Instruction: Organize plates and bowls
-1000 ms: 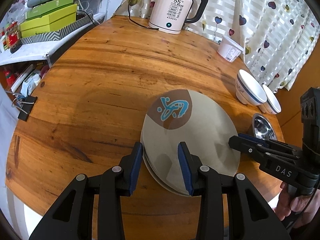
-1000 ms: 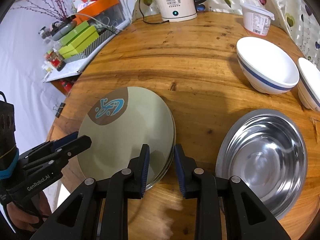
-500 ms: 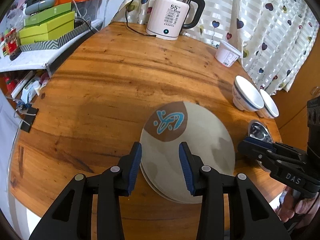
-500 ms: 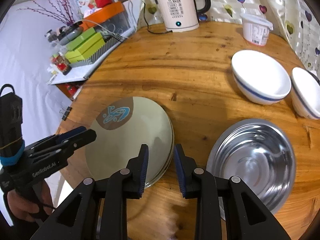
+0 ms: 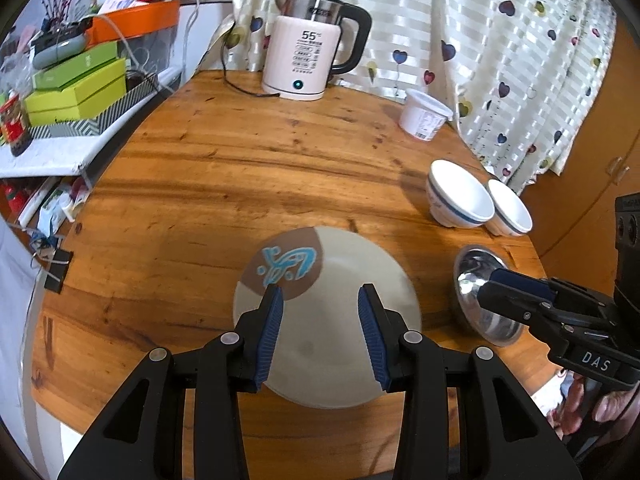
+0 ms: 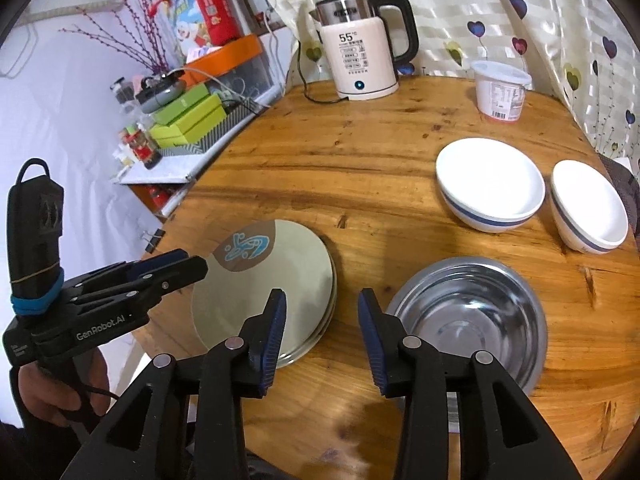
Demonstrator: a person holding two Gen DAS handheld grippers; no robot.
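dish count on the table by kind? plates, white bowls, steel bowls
Plates: at least 2, stacked; rims hard to separate
White bowls: 2
Steel bowls: 1
Total: at least 5

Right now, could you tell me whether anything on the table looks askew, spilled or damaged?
Nothing is spilled or broken. The plates are stacked slightly off-centre, the lower rims peeking out at the right edge. The steel bowl and two white bowls sit upright and apart, not yet nested.
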